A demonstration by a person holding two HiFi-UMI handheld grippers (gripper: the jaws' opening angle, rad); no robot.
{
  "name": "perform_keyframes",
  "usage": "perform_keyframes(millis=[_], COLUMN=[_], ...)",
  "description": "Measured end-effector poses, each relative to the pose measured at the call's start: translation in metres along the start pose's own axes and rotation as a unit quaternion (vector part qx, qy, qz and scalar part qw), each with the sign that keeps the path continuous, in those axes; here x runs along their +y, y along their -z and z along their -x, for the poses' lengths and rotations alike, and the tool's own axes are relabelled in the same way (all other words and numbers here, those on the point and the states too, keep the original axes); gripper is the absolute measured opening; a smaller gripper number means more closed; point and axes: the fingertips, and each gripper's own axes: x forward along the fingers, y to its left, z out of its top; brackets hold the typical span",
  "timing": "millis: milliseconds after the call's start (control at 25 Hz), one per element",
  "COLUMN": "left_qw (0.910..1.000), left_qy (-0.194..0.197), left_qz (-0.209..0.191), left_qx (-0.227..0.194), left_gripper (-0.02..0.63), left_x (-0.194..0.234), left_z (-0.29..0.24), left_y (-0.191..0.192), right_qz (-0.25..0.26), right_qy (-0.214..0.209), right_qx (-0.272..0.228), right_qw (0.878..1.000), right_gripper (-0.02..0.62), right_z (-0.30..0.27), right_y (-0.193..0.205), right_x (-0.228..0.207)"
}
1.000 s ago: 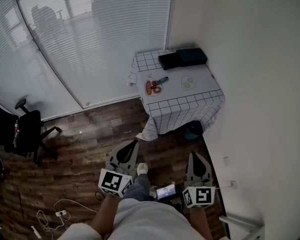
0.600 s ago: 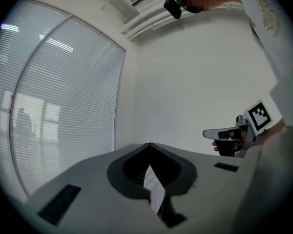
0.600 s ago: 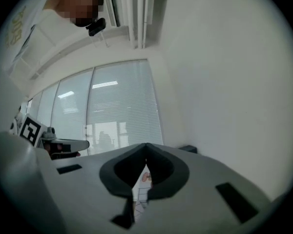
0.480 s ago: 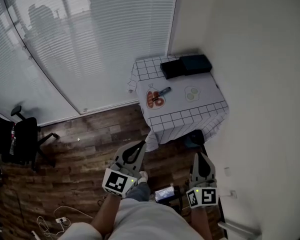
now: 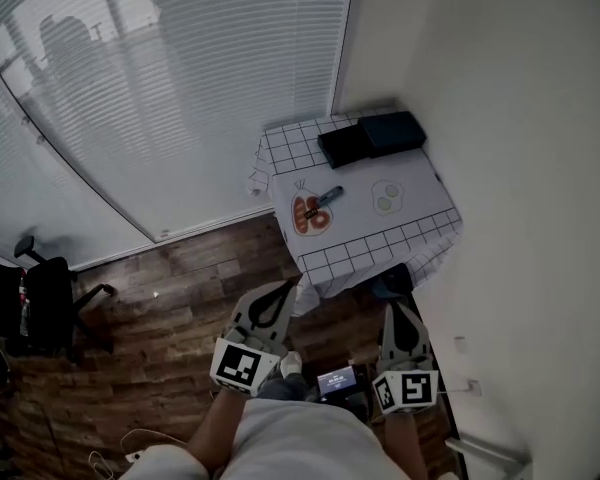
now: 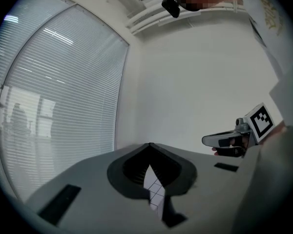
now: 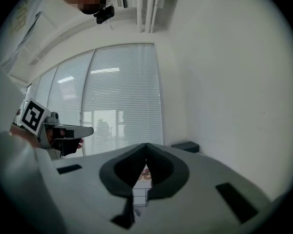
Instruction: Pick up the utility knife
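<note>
Utility knife (image 5: 328, 195) seemingly lies on the tabletop (image 5: 420, 193), well apart from left gripper (image 5: 286, 286) and right gripper (image 5: 394, 310), both with fingers clenched, empty. Approach step: close in, then open.

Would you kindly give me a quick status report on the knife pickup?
Left gripper and right gripper shut, empty, short of table. Utility knife untouched on table by red dish. Nothing in the way.
</note>
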Motion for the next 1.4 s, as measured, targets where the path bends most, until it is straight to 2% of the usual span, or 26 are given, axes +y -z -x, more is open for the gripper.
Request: perform_keyframes(millis=[320, 520, 640, 840, 1120, 1400], left_qw=[0.9999, 0.9998, 0.9998, 0.9997, 0.9994, 0.9977], left_qy=[0.008, -0.007, 0.001, -0.002, -0.021, -0.026], left_qz=[0.012, 0.016, 0.018, 0.018, 0.004, -0.007], left_qx=[0.003, 0.008, 0.001, 0.014, 0.029, 0.062], left_gripper=[0.008, 0.008, 0.008, 0.008, 0.008, 0.008], left_x=[0.024, 0.043, 0.049, 0.065, 0.09, 0.105], left_z=[-0.028, -0.05, -0.067, -0.107, -0.164, -0.211], left_y=[0.003, 0.007, 0.009, 0.013, 0.024, 0.041], right_qz=[-0.002, 0.003, 0.002, -0.006, 0.001, -0.003], right_qy=[0.014, 0.011, 0.007, -0.018, -0.049, -0.06], right_qx=[0.009, 0.003, 0.0, -0.009, 0.008, 0.022], right_qw=[1.0, 1.0, 1.0, 1.0, 0.999, 0.998], right_gripper=[0.006, 0.006, 0.006, 0.006, 0.006, 0.006], right_z=[-0.022, -0.051, -0.071, -0.112, -0.171, -0.214], right_y=[0.003, -0.009, -0.01, -0.016, -0.01, 0.001], right_x=[-0.004, -0.012, -0.02, -0.036, -0.065, -0.098])
